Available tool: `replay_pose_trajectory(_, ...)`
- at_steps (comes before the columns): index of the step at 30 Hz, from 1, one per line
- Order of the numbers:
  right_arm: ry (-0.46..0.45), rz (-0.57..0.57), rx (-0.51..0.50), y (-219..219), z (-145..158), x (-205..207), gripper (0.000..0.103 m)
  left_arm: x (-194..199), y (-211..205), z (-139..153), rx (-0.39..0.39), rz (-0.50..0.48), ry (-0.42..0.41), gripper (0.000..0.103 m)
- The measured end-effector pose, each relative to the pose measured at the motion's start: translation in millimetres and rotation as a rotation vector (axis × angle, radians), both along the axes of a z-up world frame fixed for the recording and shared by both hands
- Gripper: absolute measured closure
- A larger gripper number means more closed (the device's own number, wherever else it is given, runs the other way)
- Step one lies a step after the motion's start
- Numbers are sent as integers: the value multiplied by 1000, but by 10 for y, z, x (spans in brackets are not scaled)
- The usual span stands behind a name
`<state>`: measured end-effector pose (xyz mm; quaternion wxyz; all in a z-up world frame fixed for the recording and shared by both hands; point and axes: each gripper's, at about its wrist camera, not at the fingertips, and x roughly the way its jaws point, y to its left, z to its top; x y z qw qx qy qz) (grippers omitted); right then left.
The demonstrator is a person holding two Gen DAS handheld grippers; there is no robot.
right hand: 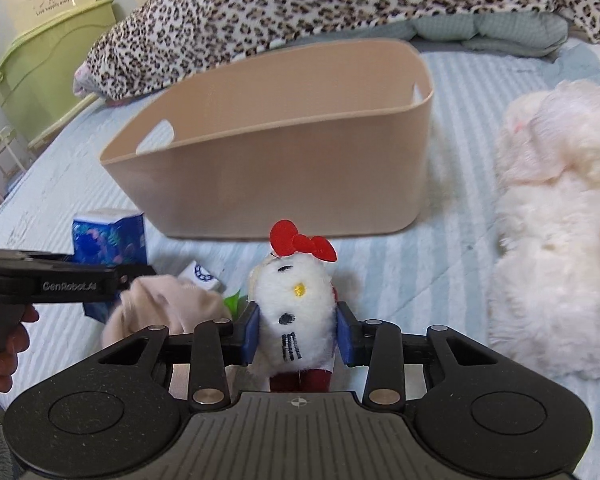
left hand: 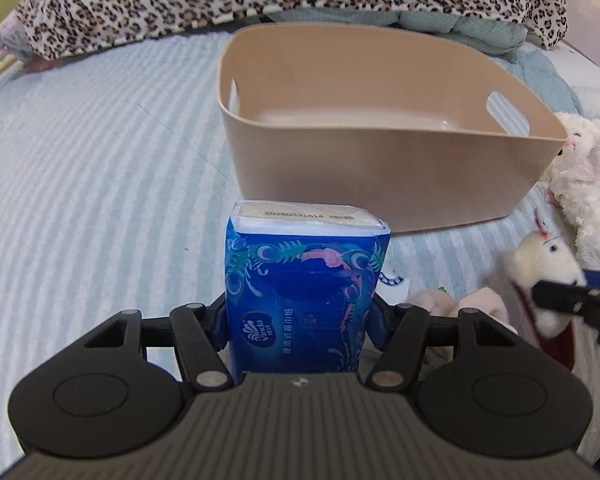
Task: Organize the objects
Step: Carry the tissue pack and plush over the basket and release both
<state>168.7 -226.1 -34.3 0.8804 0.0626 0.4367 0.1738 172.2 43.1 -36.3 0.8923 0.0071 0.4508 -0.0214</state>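
Striped blue bedding [left hand: 80, 160] is carrying everything, and the beige bin [left hand: 380, 168] is sitting empty, so the sorting is, I judge, barely begun. Left gripper [left hand: 300, 316] is clamping the tissue pack [left hand: 304, 292], long axis pointing toward the bin; right gripper [right hand: 298, 332] is squeezing the plush cat [right hand: 294, 308], bow forward. Fluffy white toy [right hand: 556, 220] is lying loose, waiting.

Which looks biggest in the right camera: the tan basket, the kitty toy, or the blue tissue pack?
1. Tan basket
2. Kitty toy, gripped in the right tongs, so its nearness to the camera enlarges it
3. Blue tissue pack, partly hidden behind the left tongs
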Motion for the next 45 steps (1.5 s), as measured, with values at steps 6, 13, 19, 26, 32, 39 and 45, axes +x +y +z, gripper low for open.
replay_pose_trajectory(6, -69, -20, 3, -100, 283, -99, 67, -156, 26, 300, 14, 17, -76, 39)
replay_pose_trajectory(13, -192, -37, 16, -237, 741, -123, 67, -256, 32, 743, 40, 42, -200, 39)
replay_pose_trajectory(19, -299, -57, 39, -311, 1112, 10, 67, -184, 21, 1120, 29, 41, -302, 38)
replay_pose_trajectory(26, -385, -80, 66, -260, 1350, 316, 67, 142, -157, 1236, 92, 33, -372, 38)
replay_pose_trajectory(32, -413, -76, 58, -94, 1330, 656, 67, 600, -259, 1035, 86, 42, -317, 38)
replay_pose_trajectory(39, -395, -77, 18, 37, 1136, 972, 67, 1028, -362, 643, 128, 49, -224, 38)
replay_pose_trajectory(45, -339, -100, -4, 143, 801, 1188, 67, 1136, -417, 412, 126, 56, -144, 38)
